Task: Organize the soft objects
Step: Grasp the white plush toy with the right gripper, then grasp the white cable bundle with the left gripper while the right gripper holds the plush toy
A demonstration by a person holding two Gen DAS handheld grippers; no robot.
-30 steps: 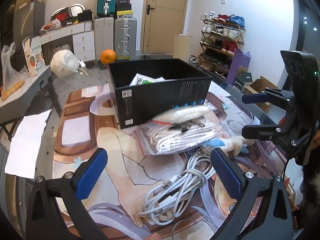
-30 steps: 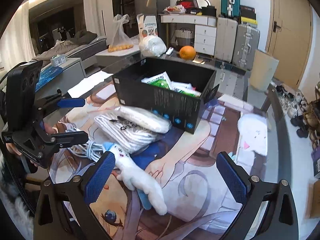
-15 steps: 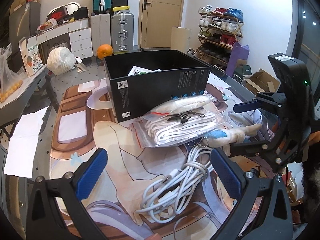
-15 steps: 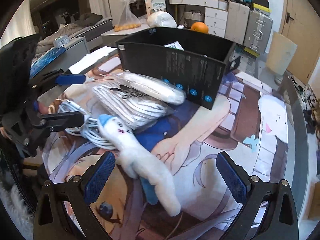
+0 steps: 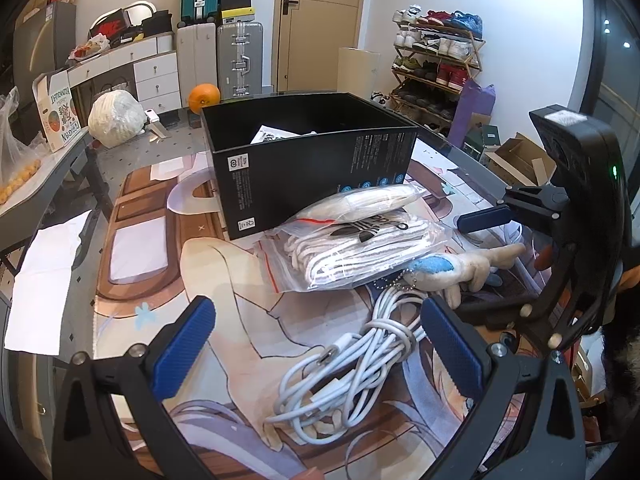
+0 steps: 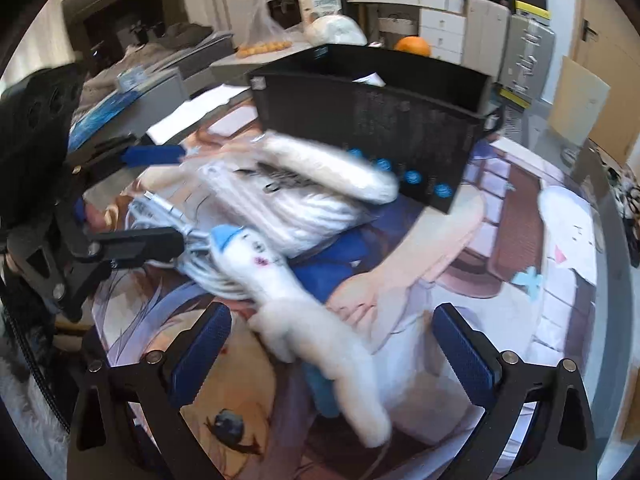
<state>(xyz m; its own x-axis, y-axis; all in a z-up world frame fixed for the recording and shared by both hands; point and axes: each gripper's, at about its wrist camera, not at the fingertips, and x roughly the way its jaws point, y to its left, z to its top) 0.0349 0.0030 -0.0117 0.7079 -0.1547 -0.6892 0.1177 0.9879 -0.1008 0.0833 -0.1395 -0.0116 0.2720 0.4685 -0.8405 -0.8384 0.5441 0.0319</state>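
Closer now, the right gripper has dropped toward the white plush toy, jaws wide around it, gripping nothing; the toy lies on the printed mat beside the white cable bundle; the left gripper hovers wide open, empty, above the cable.

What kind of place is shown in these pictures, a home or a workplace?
Most likely a lived-in home, near its entrance: a shoe rack full of shoes stands beside a door, suitcases line the wall, and a bed shows behind.
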